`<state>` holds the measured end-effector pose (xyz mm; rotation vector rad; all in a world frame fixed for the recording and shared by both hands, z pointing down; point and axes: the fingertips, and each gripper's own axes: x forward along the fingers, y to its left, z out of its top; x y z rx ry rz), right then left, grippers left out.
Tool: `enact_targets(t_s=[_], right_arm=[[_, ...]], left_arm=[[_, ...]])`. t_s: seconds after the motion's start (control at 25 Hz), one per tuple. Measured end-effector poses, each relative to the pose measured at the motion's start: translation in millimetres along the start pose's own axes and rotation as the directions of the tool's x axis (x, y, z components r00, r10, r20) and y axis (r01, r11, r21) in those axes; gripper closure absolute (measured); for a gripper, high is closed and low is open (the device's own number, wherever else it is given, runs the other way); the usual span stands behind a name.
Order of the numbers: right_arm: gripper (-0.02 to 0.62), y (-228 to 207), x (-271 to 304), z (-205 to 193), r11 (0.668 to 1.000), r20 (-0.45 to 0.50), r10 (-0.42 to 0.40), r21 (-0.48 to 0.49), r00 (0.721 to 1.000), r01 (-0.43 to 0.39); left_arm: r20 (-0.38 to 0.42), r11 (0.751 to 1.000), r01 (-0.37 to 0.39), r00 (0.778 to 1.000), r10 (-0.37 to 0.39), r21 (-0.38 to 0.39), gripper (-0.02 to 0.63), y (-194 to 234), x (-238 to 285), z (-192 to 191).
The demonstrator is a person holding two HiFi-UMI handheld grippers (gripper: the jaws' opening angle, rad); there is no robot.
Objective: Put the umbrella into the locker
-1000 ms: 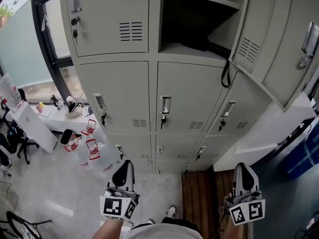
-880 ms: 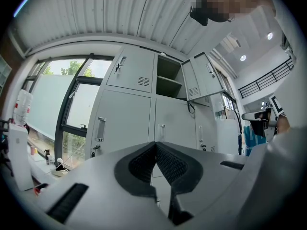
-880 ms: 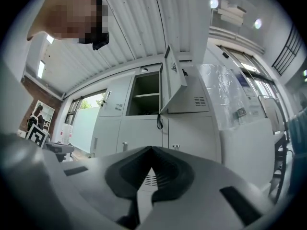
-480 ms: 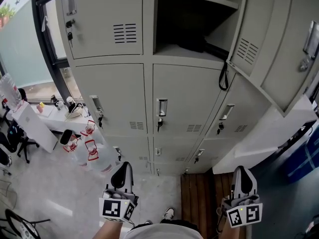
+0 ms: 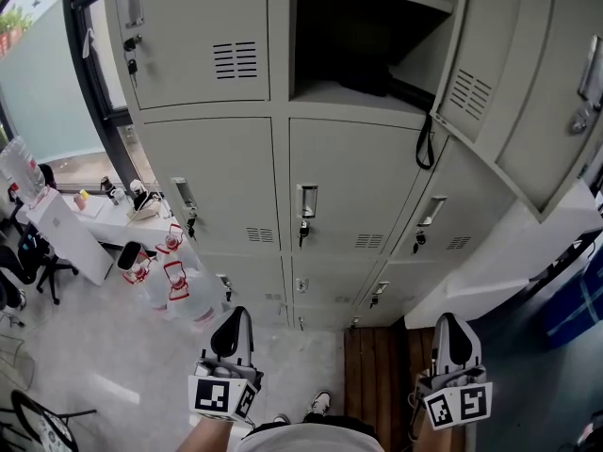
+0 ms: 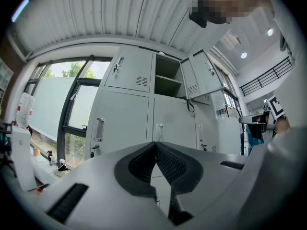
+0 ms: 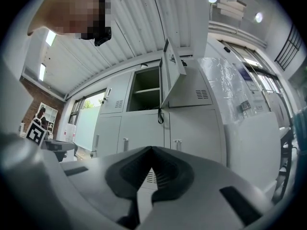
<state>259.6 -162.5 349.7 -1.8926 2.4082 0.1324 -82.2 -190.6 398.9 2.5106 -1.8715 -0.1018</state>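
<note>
The grey locker bank point(image 5: 349, 186) fills the head view. Its upper middle compartment point(image 5: 367, 36) stands open, with the door point(image 5: 480, 64) swung out to the right. A dark umbrella point(image 5: 377, 81) lies on the compartment's floor, and its black strap point(image 5: 424, 144) hangs over the front edge. My left gripper point(image 5: 233, 330) and right gripper point(image 5: 450, 335) hang low, well below and apart from the locker. Both are shut with nothing between the jaws. The left gripper point(image 6: 155, 145) faces the closed doors. Past the right gripper point(image 7: 151, 150), the open compartment point(image 7: 146, 90) and the strap point(image 7: 159, 116) show.
Big water jugs with red handles point(image 5: 179, 285) stand on the floor at the left of the lockers. A white desk point(image 5: 66, 234) and a window point(image 5: 47, 64) lie further left. A wooden floor strip point(image 5: 377, 365) runs below the lockers, and a blue bin point(image 5: 579, 299) sits at the right.
The picture has shifted slightly, so the lockers sit a little further left than a second ago. Both grippers stay low and shut.
</note>
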Motion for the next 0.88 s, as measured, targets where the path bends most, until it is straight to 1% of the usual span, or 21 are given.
enact_targets(t_s=[0.4,0.88], right_arm=[[0.578,7,0,-3,1.0,-0.003,0.019,0.0,1.0,-0.019],[0.578,15,-1,-7,0.999,-0.021,0.035,-0.013,0.999,-0.035]], left_arm=[[-0.005,1.0,-0.017,1.0,0.017,0.003,0.583,2,-7,-1],[-0.01,1.0,-0.002,1.0,0.002,-0.001,0.583,1,-6,-3]])
